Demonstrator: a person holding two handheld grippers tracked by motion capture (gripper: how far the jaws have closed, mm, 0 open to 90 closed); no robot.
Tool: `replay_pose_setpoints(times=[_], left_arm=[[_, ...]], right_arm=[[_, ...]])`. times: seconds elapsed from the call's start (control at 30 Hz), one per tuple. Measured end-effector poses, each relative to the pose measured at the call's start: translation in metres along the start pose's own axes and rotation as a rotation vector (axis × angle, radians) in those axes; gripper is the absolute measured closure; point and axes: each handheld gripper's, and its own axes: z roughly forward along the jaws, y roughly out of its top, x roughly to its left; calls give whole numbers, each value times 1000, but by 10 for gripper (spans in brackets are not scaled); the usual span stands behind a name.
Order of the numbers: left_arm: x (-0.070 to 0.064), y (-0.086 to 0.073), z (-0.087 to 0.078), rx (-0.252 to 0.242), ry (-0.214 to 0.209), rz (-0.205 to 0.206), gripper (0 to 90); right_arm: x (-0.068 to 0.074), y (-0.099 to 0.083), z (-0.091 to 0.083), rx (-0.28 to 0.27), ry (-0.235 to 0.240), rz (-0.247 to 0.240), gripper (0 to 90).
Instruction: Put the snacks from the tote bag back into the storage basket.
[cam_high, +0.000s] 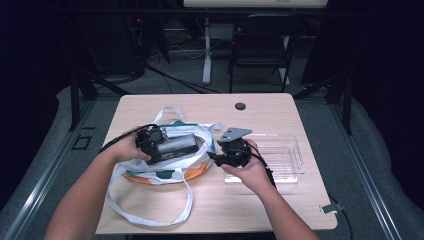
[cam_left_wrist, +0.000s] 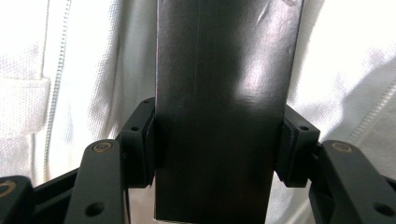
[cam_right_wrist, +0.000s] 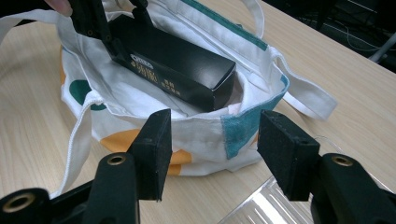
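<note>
White cotton tote bag (cam_high: 165, 165) with orange and teal patches and long white straps, lying open on the left half of a pale wood-grain bench (cam_high: 210, 205). Inside the bag's open mouth, a long glossy black cardboard box (cam_high: 176, 146) with small pale lettering on its side, lying lengthwise and raised slightly at the bag's left end. Left gripper (cam_left_wrist: 219, 144) at that left end of the bag, jaws closed firmly against the two long sides of the black box, white fabric of the bag behind it on either side. Left hand (cam_high: 131, 148) wrapped around the gripper body, forearm reaching in from the near edge of the bench.

Right gripper (cam_right_wrist: 212, 149) just beside the bag's right rim, jaws spread wide and holding nothing, the bag's teal-patched edge seen between them, not touched. Right hand (cam_high: 250, 170) under the gripper, grey three-cornered plate on top.

Clear plastic rectangular tray (cam_high: 280, 157) lying flat on the bench just right of the bag, beyond the right hand. Small dark round cap (cam_high: 240, 106) set into the bench, well beyond the bag toward the far edge. Dark chair (cam_high: 261, 47) on the floor past the far edge.
</note>
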Motion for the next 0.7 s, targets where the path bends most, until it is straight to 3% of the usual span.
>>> replay_pose_setpoints(times=[0.53,0.7], left_arm=[[-2,-3,-29,-13,-3,-23,430],[-5,-5,-42,-35,-1,-32,431]], right_arm=[[1,0,0,0,12,-15,427],[3,2,-1,13,23,-47,393]])
